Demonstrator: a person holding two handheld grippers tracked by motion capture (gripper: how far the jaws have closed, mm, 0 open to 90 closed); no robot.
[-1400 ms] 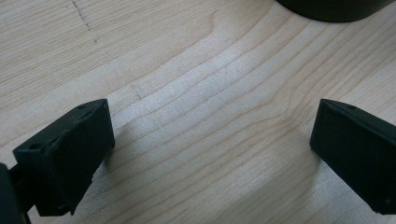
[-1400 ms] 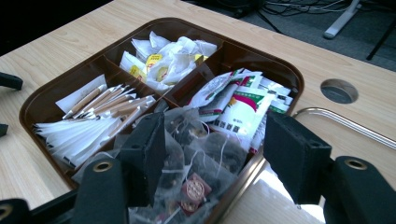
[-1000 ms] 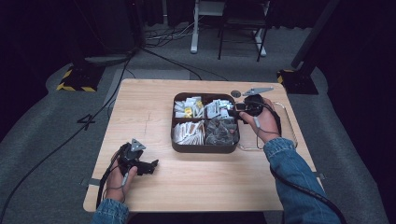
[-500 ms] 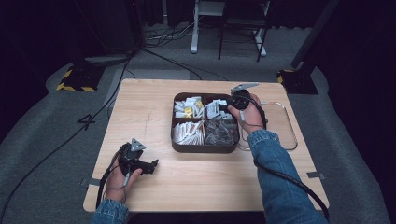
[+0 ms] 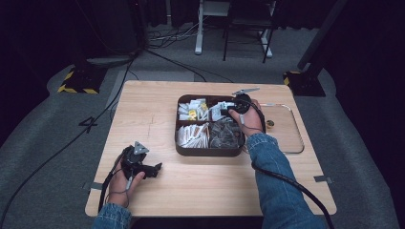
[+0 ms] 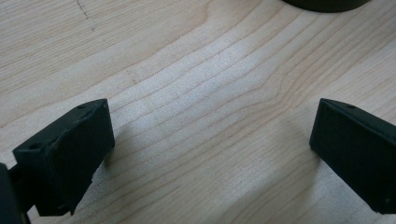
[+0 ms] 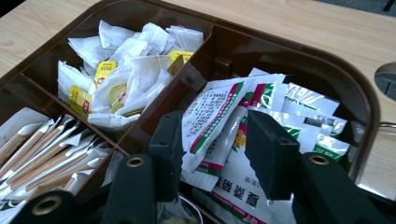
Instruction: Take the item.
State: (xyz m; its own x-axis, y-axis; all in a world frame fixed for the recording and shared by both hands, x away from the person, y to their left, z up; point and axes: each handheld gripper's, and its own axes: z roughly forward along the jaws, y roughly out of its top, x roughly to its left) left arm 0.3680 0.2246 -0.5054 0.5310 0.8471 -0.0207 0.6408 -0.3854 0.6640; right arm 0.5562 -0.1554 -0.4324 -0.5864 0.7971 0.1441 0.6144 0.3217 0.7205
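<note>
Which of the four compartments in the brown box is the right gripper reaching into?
The far right compartment, holding green-and-white printed sachets; the right gripper straddles one.

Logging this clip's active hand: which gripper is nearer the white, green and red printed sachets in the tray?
Right. The right gripper has its jaws around the printed sachets, closing in; the left gripper rests open on the table, well short of the brown tray.

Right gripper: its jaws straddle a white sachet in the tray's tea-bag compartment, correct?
Not quite. In the right gripper view the right gripper straddles a white sachet in the compartment of printed sachets; the tea bags fill the neighbouring compartment of the tray.
</note>
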